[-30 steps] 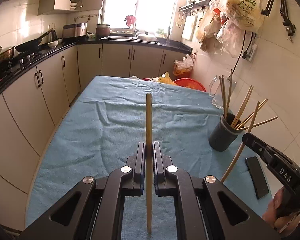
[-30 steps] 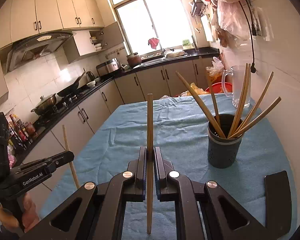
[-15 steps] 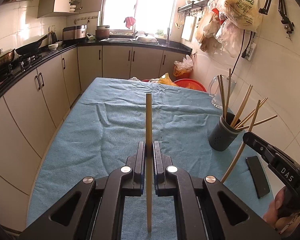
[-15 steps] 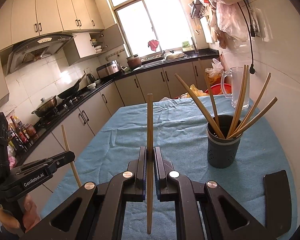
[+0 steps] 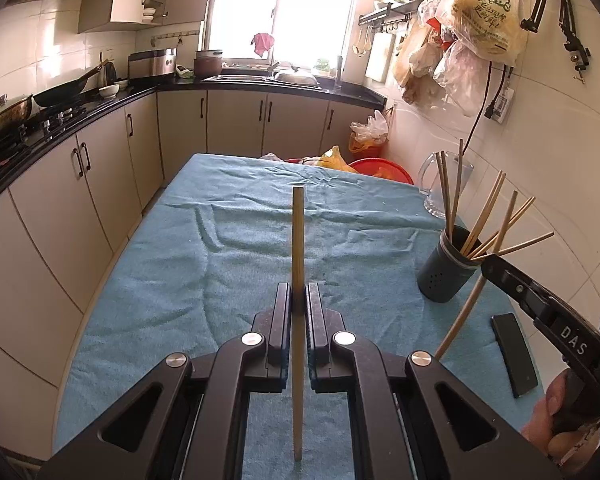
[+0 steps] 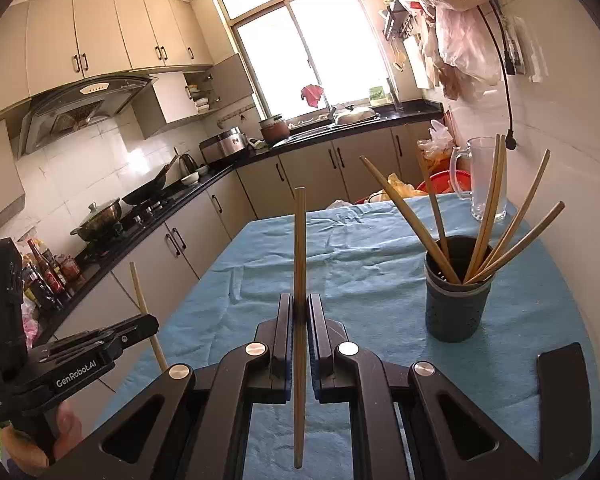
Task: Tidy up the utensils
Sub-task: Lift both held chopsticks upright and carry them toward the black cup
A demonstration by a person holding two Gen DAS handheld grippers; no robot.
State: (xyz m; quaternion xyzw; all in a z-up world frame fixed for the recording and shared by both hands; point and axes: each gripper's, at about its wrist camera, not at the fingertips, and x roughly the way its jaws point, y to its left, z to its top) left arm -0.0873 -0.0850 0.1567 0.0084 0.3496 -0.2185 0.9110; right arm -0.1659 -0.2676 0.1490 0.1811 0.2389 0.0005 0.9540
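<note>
Remaining unsorted, two pale bamboo chopsticks (image 5: 298,248) are being pinched singly in the shut left gripper (image 5: 298,300) and right gripper (image 6: 299,312), several already standing in the dark cylindrical holder (image 6: 456,304).

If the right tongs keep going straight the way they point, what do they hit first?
Probably only the blue cloth covering the table: the right tongs, clamped on a chopstick, point left of the holder. Depth unclear.

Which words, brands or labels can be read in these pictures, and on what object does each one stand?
"DAS": on the right gripper, seen from the left wrist.
"GenRobot.AI": on the left gripper, seen from the right wrist.
Green print on the hanging plastic bag: too blurred to read.
</note>
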